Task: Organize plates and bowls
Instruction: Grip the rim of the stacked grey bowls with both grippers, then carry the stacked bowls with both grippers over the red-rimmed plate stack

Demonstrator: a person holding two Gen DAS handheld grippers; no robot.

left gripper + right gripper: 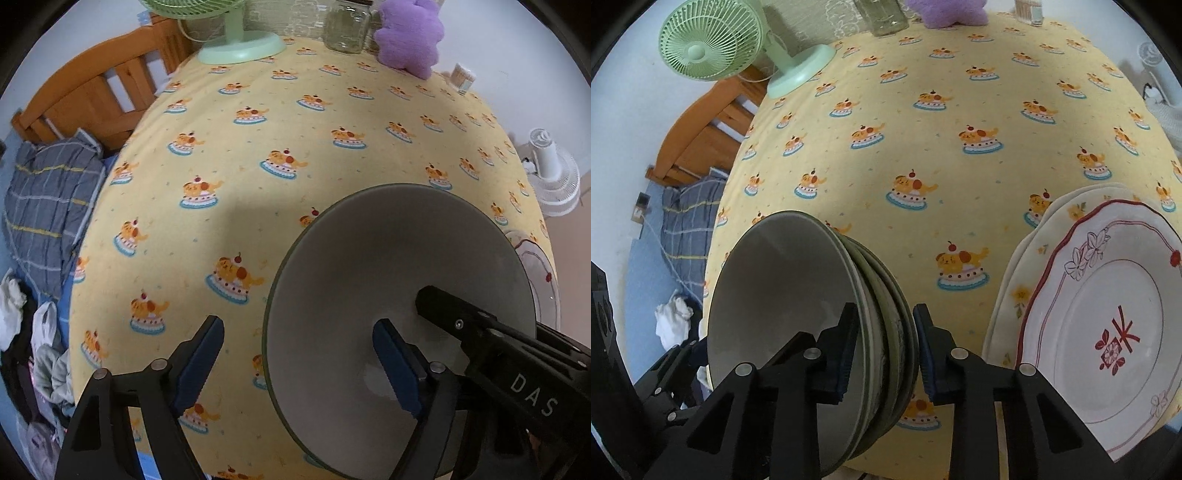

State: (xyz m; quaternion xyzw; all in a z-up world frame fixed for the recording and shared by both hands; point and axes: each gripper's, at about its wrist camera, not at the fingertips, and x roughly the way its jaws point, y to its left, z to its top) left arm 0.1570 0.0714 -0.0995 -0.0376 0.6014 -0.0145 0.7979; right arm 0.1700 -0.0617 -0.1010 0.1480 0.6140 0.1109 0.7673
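Bowl (388, 295) fills the lower right of the left wrist view, grey, its mouth turned up toward the camera, at the near edge of the yellow cake-print tablecloth (258, 147). Left gripper (303, 363) stands wide open and holds nothing: one finger (397, 369) hangs over the bowl's inside, the other (199, 362) over bare cloth to its left, so the near-left rim lies between them. A second black gripper reaches into the bowl from the right.

Right wrist view: the same bowl tops a nested stack of bowls (886, 325). Right gripper (884, 350) brackets the stacked rims, one pad (846, 350) inside the top bowl, the other (925, 350) outside the stack. Contact on the outer pad cannot be told; a narrow gap seems to remain. Stacked plates (1108, 325) lie just right, apart from the bowls.

Judgement: right gripper is nearer a grasp; rims run along its fingers, so closing would pinch the wall.
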